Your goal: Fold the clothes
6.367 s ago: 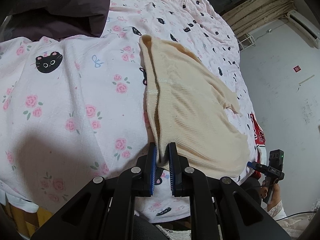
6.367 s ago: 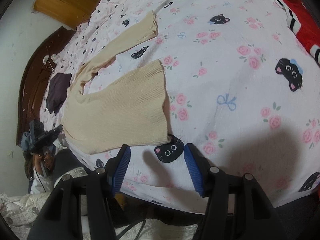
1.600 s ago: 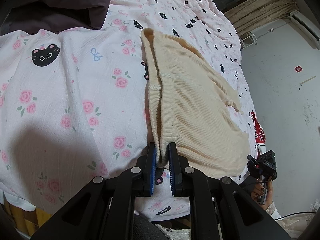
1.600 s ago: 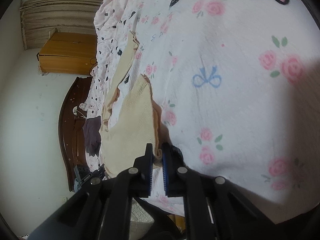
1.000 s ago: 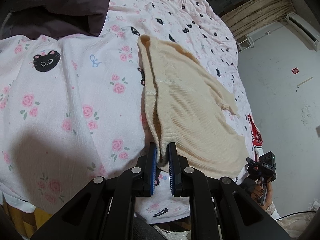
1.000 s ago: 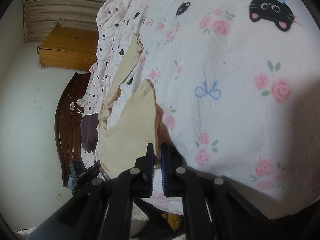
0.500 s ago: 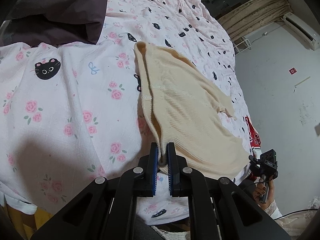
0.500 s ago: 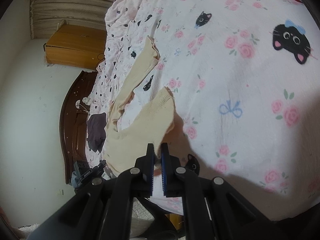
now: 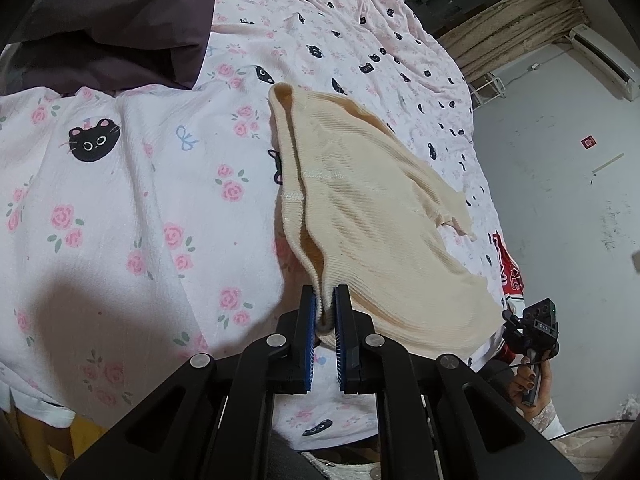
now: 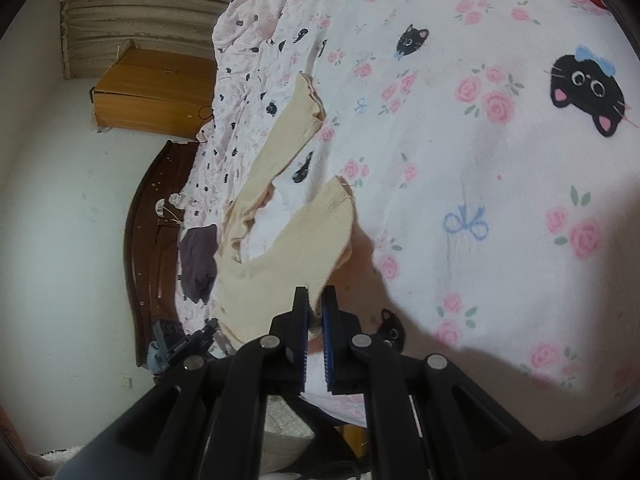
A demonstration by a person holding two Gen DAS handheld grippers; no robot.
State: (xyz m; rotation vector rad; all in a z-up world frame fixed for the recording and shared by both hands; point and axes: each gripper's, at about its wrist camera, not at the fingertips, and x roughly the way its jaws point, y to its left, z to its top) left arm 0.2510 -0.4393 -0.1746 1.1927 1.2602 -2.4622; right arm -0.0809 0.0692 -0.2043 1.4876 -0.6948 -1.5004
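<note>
On the near edge of the bed, the cream ribbed sweater hangs partly lifted between my two grips, its far sleeve trailing flat on the cat-print bedspread. My left gripper is pinched tight on the neck-side edge; my right gripper is pinched on the hem corner. I worry each bite holds only a sliver of knit, so a quick swing could pull a corner free and collapse the fold. The dragging sleeve could also bunch underneath and leave a lump. Compared with 6.4 seconds ago, my right gripper, then spread wide above the bedspread, now clamps the hem, and that side is raised, casting a shadow beneath.
</note>
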